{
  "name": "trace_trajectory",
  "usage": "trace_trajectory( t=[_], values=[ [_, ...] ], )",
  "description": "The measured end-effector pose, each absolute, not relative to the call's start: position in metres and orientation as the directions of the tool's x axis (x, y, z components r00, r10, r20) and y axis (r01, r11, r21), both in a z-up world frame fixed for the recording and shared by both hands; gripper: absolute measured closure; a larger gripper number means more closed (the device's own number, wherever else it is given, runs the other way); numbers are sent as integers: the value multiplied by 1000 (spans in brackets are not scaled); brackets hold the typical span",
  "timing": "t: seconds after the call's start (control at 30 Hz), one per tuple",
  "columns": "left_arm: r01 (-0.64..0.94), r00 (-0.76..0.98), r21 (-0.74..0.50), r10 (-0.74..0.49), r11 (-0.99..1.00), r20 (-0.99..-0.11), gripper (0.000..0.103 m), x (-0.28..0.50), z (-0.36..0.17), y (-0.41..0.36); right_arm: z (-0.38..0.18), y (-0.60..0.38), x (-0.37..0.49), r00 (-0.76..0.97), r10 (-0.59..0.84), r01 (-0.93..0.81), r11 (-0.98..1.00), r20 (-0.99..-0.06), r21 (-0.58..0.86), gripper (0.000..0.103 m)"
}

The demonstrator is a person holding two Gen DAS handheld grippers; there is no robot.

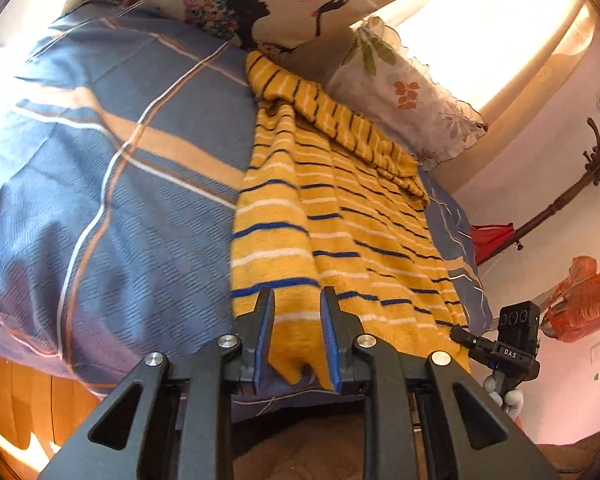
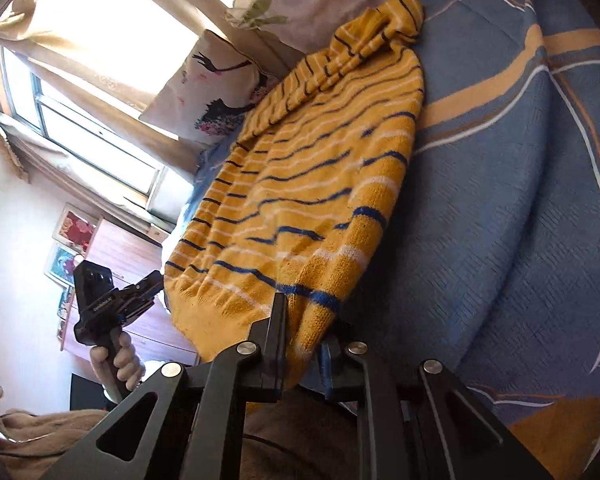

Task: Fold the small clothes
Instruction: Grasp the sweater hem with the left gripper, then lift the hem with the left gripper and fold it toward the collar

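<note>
Yellow knit: small striped sweater, blue and white bands, spread along the bed, hem at the near edge, upper end bunched against the pillows.
Left gripper: fingers narrow, closed on a fold of hem at one near corner.
Right gripper: fingers narrow, pinching the hem at the opposite near corner, seen from the right wrist camera; also seen from the left wrist camera, low at the sweater's right edge.
Handling: soft, light, stretchy wool by the look; likely to sag and drape between two holds, unlikely to slip from rubber pads; loose stitches apt to snag or pull if tugged hard.
Where to hold: ribbed hem corners, as now; thicker there, better for keeping the edge straight.
Sleeve: one folded across the upper body, lying loose.
Edges: mattress edge just under the hem, floor below; wall and coat stand beyond the sweater's right side.
Open room: broad bare stretch of blue checked bedspread beside the sweater, enough for laying the fold flat.
</note>
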State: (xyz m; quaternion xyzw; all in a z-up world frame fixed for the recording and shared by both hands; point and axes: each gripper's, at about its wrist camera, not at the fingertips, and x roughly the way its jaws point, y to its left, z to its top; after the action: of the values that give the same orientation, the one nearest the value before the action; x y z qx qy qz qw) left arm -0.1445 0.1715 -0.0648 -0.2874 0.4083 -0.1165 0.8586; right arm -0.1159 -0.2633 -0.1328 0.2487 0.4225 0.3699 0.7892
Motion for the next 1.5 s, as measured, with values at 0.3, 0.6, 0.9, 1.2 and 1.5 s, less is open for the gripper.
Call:
trace_trajectory(
  t=[0.3,0.6,0.9,1.2,1.5],
  values=[
    [-21,625,-661,-506,750,-594,44,-128,-86,167,-140,-272,-112,392,804,-341,578,-447,741,64],
    [104,577,-712,-625,694,-526,29,-116,-91,122,-149,-240,-113,274,875,-412,481,-398,774,49],
    [2,605,-722,-576,692,-550,95,-115,-93,138,-144,-233,-114,300,882,-411,464,-365,785,89],
    [43,695,-665,-500,746,-516,96,-143,-47,148,-104,-254,-120,321,923,-472,351,-213,809,93],
    [58,721,-629,-468,776,-511,96,-94,-15,149,-64,-244,-80,350,912,-524,379,-213,762,93]
  ],
)
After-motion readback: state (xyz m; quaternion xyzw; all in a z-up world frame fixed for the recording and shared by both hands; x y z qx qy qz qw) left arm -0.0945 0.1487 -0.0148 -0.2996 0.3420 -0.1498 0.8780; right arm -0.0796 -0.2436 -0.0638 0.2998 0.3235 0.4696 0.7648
